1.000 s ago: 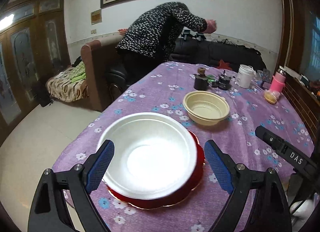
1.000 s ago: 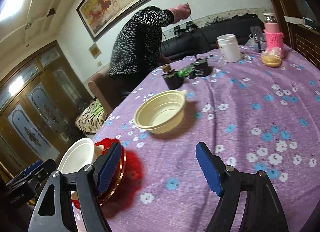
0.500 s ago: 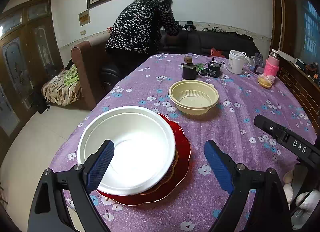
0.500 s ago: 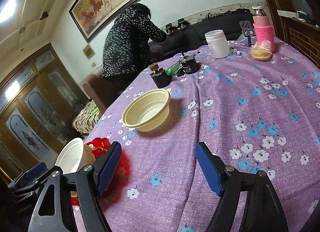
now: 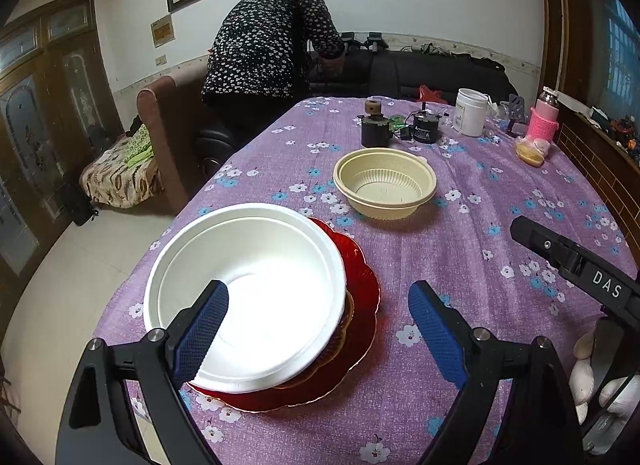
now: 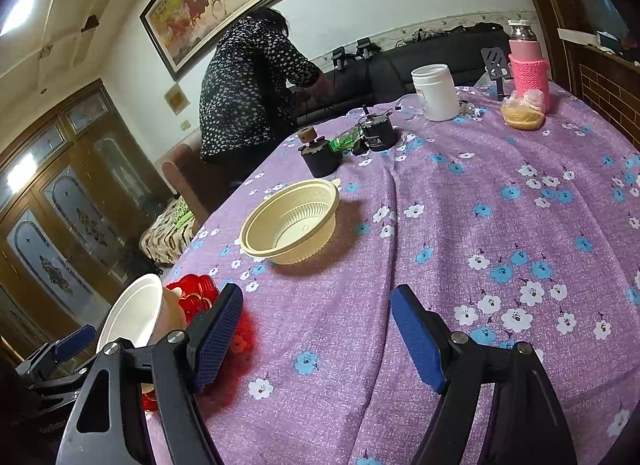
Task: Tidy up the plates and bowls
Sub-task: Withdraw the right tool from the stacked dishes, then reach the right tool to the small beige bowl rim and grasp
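A white bowl point(image 5: 248, 297) sits on an amber plate point(image 5: 346, 325) that lies on a red scalloped plate point(image 5: 360, 289), near the table's left edge. My left gripper point(image 5: 318, 305) is open. Its left finger point(image 5: 202, 329) hangs over the bowl's inside, and the right one is over the cloth past the red plate. A cream ribbed bowl point(image 5: 386, 189) stands alone farther in. My right gripper point(image 6: 316, 305) is open over bare purple cloth, short of the cream bowl point(image 6: 292, 221). Its view also has the white bowl point(image 6: 132, 313), the red plate point(image 6: 192, 293) and the left gripper point(image 6: 68, 349) at lower left.
At the far end of the flowered tablecloth point(image 5: 460, 249) stand two dark jars point(image 5: 376, 129), a white tub point(image 5: 472, 111), a pink bottle point(image 5: 544, 117) and a bagged bun point(image 5: 530, 151). A person point(image 5: 272, 45) bends over the black sofa. A brown armchair point(image 5: 168, 133) stands left of the table.
My left gripper has slid right and back from the stack: the white bowl, once centred between the fingers, now lies under the left finger. The person has bent lower toward the sofa.
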Available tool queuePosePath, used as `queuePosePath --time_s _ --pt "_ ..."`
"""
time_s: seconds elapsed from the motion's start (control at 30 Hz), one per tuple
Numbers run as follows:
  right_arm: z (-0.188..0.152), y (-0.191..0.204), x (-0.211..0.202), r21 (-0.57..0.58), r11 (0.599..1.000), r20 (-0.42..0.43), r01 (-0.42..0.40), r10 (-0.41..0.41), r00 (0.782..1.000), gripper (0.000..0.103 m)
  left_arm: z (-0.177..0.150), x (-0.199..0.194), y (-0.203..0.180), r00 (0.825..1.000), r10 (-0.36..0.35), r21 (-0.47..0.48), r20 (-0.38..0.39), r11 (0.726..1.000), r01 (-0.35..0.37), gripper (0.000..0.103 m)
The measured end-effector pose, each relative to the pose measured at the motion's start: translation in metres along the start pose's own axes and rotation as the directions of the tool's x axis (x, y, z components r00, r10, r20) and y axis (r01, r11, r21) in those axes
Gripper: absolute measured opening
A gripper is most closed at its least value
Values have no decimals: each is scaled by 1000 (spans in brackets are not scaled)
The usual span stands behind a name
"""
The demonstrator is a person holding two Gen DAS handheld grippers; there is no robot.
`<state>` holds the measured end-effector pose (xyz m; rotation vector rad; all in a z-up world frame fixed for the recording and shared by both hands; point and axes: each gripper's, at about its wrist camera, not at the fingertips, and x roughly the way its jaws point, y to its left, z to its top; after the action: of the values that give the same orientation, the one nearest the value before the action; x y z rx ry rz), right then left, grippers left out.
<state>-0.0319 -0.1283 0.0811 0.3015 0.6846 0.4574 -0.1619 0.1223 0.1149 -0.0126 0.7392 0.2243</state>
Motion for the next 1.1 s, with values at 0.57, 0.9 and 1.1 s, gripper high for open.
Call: queuePosePath --time_s 0.57,0.9,1.1 --pt "2 0 14 -15 1000 -30 15 -15 999 81 1 18 5 998 -41 -15 -44 999 41 91" --pt "33 -4 9 -29 998 -28 59 -60 998 81 61 13 44 962 -249 -84 -110 967 241 91" --pt "85 4 3 -34 996 16 78 -77 997 81 107 9 57 969 -228 -50 -93 973 225 91"
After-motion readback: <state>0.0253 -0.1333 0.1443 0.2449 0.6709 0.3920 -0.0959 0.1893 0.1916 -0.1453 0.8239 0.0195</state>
